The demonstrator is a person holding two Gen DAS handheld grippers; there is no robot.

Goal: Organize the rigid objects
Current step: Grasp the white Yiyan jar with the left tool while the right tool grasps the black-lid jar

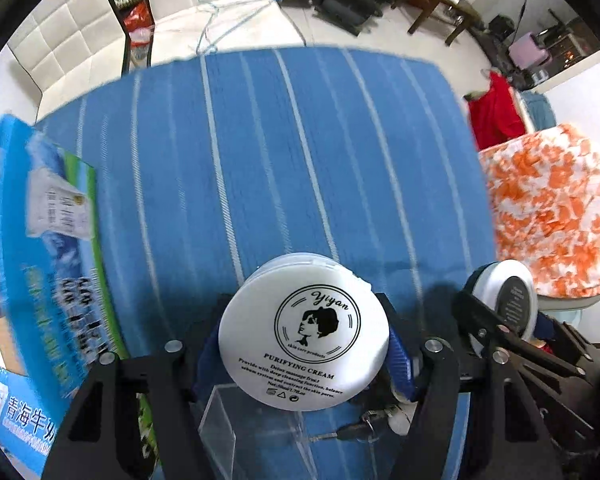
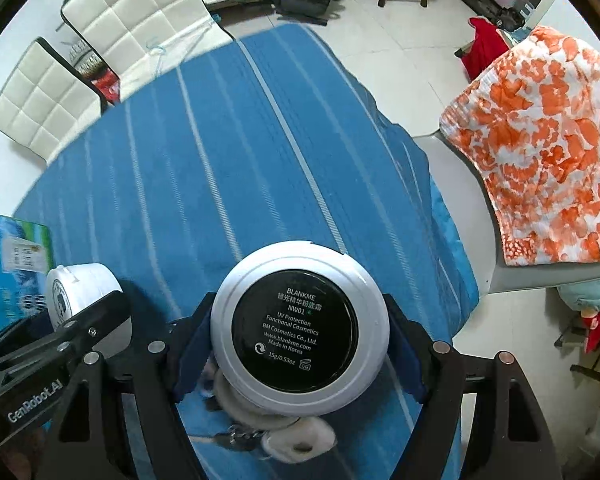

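1. The left gripper (image 1: 305, 354) has its jaws closed around a white round jar (image 1: 305, 334), which is lifted above the blue striped cloth (image 1: 260, 152), its flat printed side turned to the camera. Whether the jar holds anything cannot be seen.
2. On this side one can read "Yiyan", "skin care products" and "PURIFYING CREAM", with smaller lines about cleansing under it.
3. The right gripper (image 2: 300, 334) has its jaws closed around a silver-white compact (image 2: 300, 330) with a black round label, also held above the cloth.
4. The label says "BLANKME", "NW01", "UV Protection", "Functional Cosmetics", "BM Cosmetics Co., Ltd.", "www.blankme.com", "Made in Korea", "15g/0.53oz".
5. A blue carton (image 1: 40, 240) with Chinese writing stands at the left edge of the table. Its flaps are open; the contents are mostly hidden.
6. Only the left view shows a clear plastic box (image 1: 256, 432) under the jar, with keys (image 1: 364, 428) beside it.
7. Only the right view shows "GenRobot.AI" printed on the other gripper's arm, and a white fluffy keychain (image 2: 300, 436) below the compact.
8. Each view shows the other gripper's object at its side.
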